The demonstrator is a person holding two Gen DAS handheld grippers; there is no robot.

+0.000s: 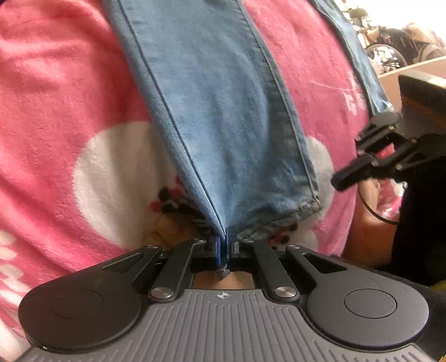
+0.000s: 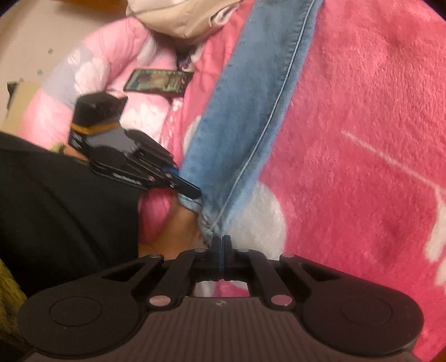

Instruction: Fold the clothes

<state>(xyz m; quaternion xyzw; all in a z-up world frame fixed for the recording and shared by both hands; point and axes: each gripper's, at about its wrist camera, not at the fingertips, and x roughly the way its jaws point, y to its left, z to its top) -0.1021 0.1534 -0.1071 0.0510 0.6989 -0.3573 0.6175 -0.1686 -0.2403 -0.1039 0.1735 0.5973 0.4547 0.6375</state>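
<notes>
Light blue jeans (image 1: 223, 111) lie stretched over a pink fleece blanket (image 1: 55, 111). My left gripper (image 1: 224, 247) is shut on the hem corner of one leg, and denim shows between its pads. In the right wrist view a jeans leg (image 2: 251, 111) runs from the top down to my right gripper (image 2: 222, 245), which is shut on its hem. The left gripper (image 2: 189, 189) shows there too, clamped on a hem just left of that leg. The right gripper (image 1: 345, 172) appears blurred at the right of the left wrist view, near the end of the second leg (image 1: 359, 55).
A phone (image 2: 159, 82) lies on a pale pink quilt (image 2: 106, 92) at the back left, beside a beige garment (image 2: 181, 16). A person's black sleeve (image 2: 69, 208) fills the left. A wooden edge (image 1: 412, 69) and a bicycle wheel (image 1: 384, 55) stand beyond the blanket.
</notes>
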